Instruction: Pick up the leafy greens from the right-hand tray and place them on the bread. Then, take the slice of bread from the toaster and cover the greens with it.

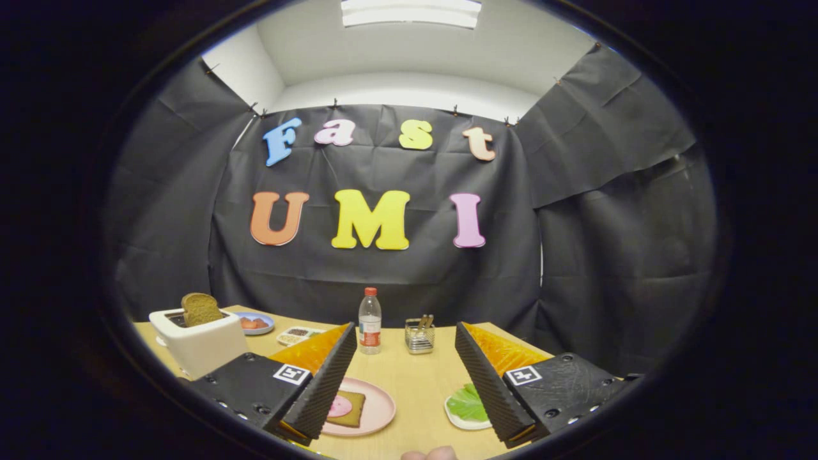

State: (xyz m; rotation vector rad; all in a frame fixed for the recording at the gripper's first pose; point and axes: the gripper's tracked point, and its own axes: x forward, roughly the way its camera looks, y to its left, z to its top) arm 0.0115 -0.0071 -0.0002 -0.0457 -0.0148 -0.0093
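Fingers [339,377] of the gripper [404,383] stand wide apart with nothing between them, raised above the tabletop [415,390] and looking level across it, which suits a start: both trays can be taken in before committing to either. Just beside the right finger lies the small white tray [457,418] carrying the leafy greens [465,402], partly hidden behind that finger. By the left finger sits a pink plate [377,409] with the bread [353,409], topped by a round pink slice [339,406], laid flat and open to receive the greens. Farther left, the white toaster [201,345] holds a slice of bread [200,309] standing upright out of its slot, so its edges are free to pinch. A bottle [369,329] and a wire holder [420,337] stand at the far middle, clear of the likely path. Nothing of the task looks done yet.
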